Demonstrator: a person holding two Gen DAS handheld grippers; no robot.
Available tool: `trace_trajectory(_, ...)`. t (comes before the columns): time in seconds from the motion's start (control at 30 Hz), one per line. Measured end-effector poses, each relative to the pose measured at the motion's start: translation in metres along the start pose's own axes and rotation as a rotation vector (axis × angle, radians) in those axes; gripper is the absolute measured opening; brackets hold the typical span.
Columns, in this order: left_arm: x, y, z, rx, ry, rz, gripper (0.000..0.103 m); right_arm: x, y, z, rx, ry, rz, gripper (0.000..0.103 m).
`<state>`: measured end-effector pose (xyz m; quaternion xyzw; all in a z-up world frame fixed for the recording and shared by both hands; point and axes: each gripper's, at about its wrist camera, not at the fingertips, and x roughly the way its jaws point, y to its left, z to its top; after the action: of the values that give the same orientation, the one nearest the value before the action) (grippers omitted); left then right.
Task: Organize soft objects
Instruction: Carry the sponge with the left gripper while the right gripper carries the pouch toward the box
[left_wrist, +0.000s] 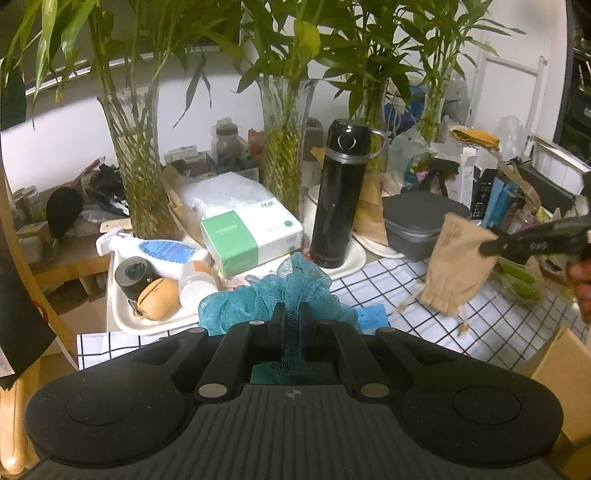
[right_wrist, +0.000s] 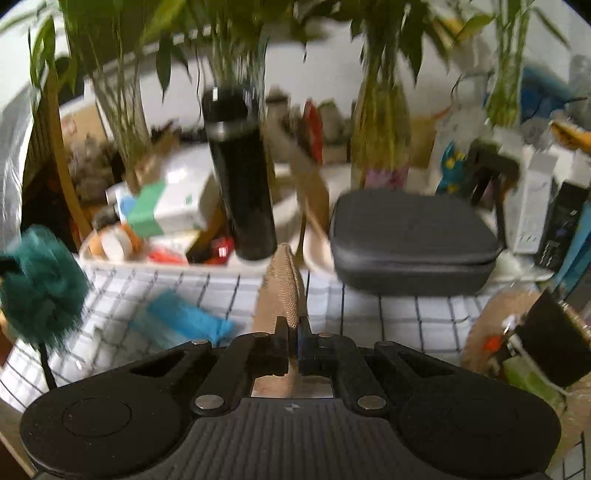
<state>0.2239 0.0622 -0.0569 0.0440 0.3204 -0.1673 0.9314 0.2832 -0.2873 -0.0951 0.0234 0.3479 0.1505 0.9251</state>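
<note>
My left gripper (left_wrist: 291, 314) is shut on a teal mesh bath pouf (left_wrist: 291, 288), held above the near edge of the checked cloth (left_wrist: 388, 288). The pouf also shows at the left edge of the right wrist view (right_wrist: 40, 284). My right gripper (right_wrist: 293, 323) is shut on a tan burlap drawstring pouch (right_wrist: 282, 291), held above the cloth. In the left wrist view the pouch (left_wrist: 458, 266) hangs from the right gripper (left_wrist: 491, 245) at the right. A light blue cloth (right_wrist: 181, 321) lies flat on the checked cloth.
A black thermos (left_wrist: 341, 192) stands on a white plate behind the cloth. A grey zip case (right_wrist: 413, 243) sits at the back right. A white tray (left_wrist: 125, 317) with bottles and a tissue box (left_wrist: 251, 236) is at the left. Glass vases (left_wrist: 284, 147) with bamboo line the back. A cardboard box (left_wrist: 565, 376) is at the right.
</note>
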Motion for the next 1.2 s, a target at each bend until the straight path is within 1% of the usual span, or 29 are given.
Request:
trace_trajectory(0.1,-0.003,-0.001,0.001,-0.001,-0.013,0.006,0.006,-0.019,-0.003,0.005,0.013,-0.058,-0.004,0.006)
trace_trajectory(0.17,-0.005,-0.001,0.002,-0.002,-0.024,0.009,0.006,-0.028,-0.005,0.006,0.014,-0.081,-0.006,0.006)
trace_trajectory(0.47,-0.026,-0.012,0.011,0.013,-0.096,0.023,0.006,-0.054,-0.002,0.001,-0.010,-0.128,-0.017,0.006)
trace_trajectory(0.6,-0.039,-0.015,0.014,0.016,-0.138,0.016,0.006,-0.069,0.000,0.002,-0.014,-0.157,-0.005,0.006)
trace_trajectory(0.73,-0.056,-0.020,0.017,0.016,-0.174,0.016,0.006,-0.088,0.011,0.001,-0.048,-0.190,0.010,0.006)
trace_trajectory(0.87,-0.076,-0.027,0.021,0.007,-0.221,-0.001,0.006,-0.113,0.025,0.002,-0.084,-0.233,0.037,0.006)
trace_trajectory(1.07,-0.111,-0.046,0.020,0.021,-0.269,-0.034,0.006,-0.159,0.037,0.010,-0.090,-0.312,0.138,0.006)
trace_trajectory(1.2,-0.132,-0.060,0.016,0.046,-0.284,-0.063,0.006,-0.186,0.044,0.007,-0.097,-0.349,0.182,0.006)
